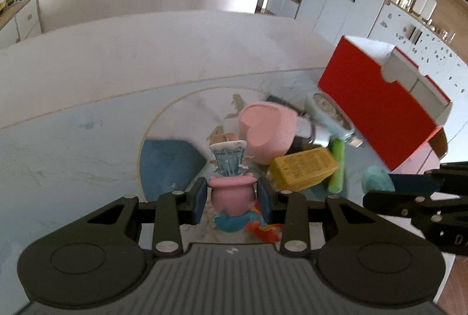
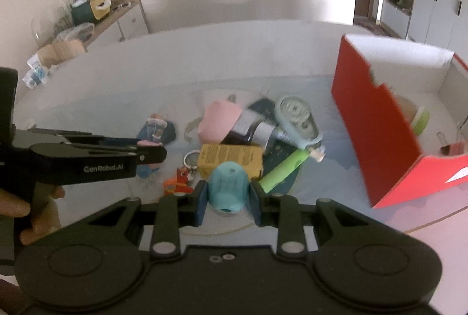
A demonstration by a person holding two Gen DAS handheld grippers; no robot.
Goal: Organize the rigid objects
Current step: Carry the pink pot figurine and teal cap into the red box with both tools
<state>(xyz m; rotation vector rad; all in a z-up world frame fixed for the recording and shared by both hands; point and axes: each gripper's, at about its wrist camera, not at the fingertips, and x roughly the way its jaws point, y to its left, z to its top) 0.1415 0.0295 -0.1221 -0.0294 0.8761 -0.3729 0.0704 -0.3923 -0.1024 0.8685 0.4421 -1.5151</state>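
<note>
My left gripper (image 1: 231, 198) is shut on a pink and blue toy figurine (image 1: 231, 183), holding it over the table. From the right wrist view the left gripper (image 2: 146, 151) comes in from the left with the figurine (image 2: 152, 130). My right gripper (image 2: 228, 198) is shut on a teal plastic object (image 2: 227, 189). A pile lies behind: a pink heart-shaped box (image 1: 267, 130), a yellow box (image 1: 304, 167), a green tube (image 2: 282, 170), a pale blue case (image 2: 298, 117), a dark bottle (image 2: 254, 125) and an orange toy keychain (image 2: 178, 183).
An open red cardboard box (image 2: 377, 122) with a white inside stands at the right and holds a few items. The table (image 1: 87, 110) has a light blue printed top. Cabinets and shelves line the room's right side; a sideboard stands at the left.
</note>
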